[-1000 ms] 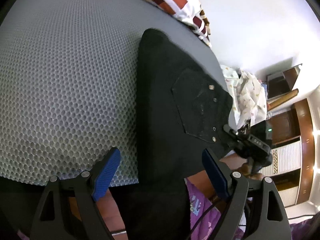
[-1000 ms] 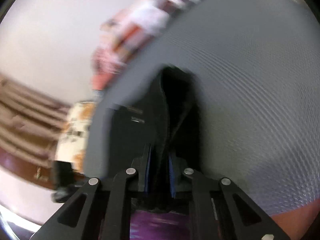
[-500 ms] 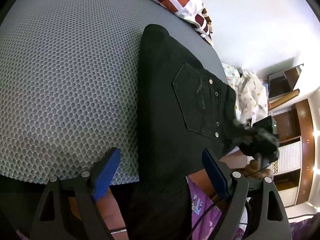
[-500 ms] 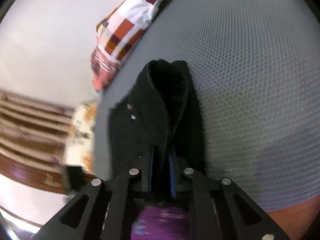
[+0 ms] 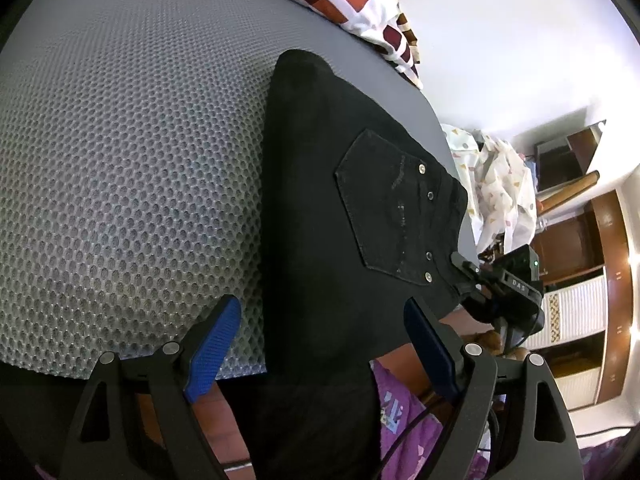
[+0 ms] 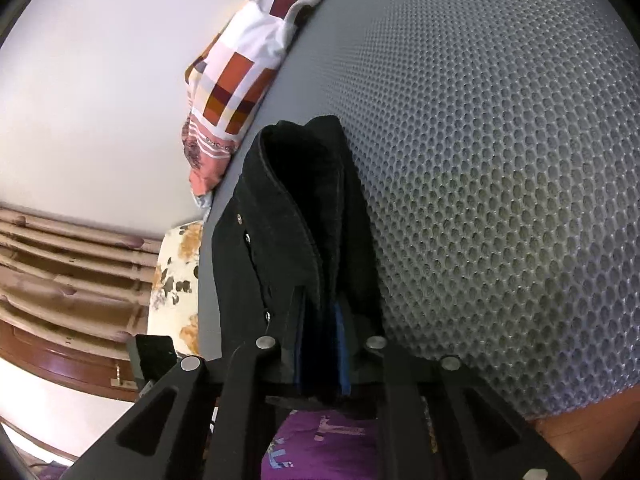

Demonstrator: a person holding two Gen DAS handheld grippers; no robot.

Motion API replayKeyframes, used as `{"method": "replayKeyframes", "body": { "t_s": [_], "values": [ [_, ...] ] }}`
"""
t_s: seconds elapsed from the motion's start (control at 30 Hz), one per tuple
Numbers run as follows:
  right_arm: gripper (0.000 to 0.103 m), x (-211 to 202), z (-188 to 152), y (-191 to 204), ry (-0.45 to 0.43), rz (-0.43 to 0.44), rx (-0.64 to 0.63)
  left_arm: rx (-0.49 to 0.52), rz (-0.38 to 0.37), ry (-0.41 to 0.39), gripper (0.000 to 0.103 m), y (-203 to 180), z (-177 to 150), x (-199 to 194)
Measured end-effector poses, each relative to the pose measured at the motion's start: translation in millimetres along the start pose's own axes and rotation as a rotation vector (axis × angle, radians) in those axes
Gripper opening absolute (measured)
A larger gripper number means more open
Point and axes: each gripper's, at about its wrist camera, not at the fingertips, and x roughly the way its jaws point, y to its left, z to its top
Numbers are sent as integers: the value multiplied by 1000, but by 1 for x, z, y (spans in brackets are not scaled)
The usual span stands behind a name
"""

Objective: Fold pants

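pants (image 5: 320, 208): black denim, matt, faintly fuzzy; small shiny metal rivets at pocket
mattress cover (image 5: 132, 168): grey honeycomb mesh cloth, rough and open-celled
pillow (image 6: 244, 80): smooth printed cotton, checked red, brown and white
left tool (image 5: 320, 344): matt black plastic arms, ribbed blue rubbery pads, bright metal pins
right tool (image 6: 322, 354): same matt black plastic, blue pads
cabinet (image 5: 576, 236): glossy brown varnished wood

The right hand-held gripper (image 6: 320, 344) pinched a raised fold of black pants (image 6: 304, 216) lying on the grey honeycomb-textured bed (image 6: 500, 160), a checked pillow (image 6: 244, 80) beyond.
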Motion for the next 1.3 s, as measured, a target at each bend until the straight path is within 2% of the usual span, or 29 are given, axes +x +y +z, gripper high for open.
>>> {"method": "replayKeyframes", "body": {
  "t_s": [0.17, 0.3, 0.4, 0.53, 0.6, 0.77, 0.9, 1.3],
  "values": [
    [24, -7, -2, 1, -15, 1, -14, 70, 51, -45, 84, -14, 3, -3],
    [31, -7, -10, 16, -21, -65, -92, 123, 100, -59, 84, -19, 5, 1],
    [26, 0, -15, 28, -31, -172, -184, 135, 106, -54, 84, -18, 5, 6],
    [23, 3, -16, 28, -36, -204, -229, 148, 117, -51, 84, -17, 18, 15],
    [24, 5, -17, 29, -44, -197, -227, 165, 116, -44, 84, -17, 24, 19],
    [26, 0, -19, 17, -52, -122, -168, 247, 189, -50, 84, -24, 35, 31],
    [26, -3, -23, 15, -57, -118, -166, 314, 251, -60, 84, -30, 36, 41],
    [28, -6, -26, 15, -77, -102, -140, 408, 331, -92, 84, -39, 33, 50]
  ]
}}
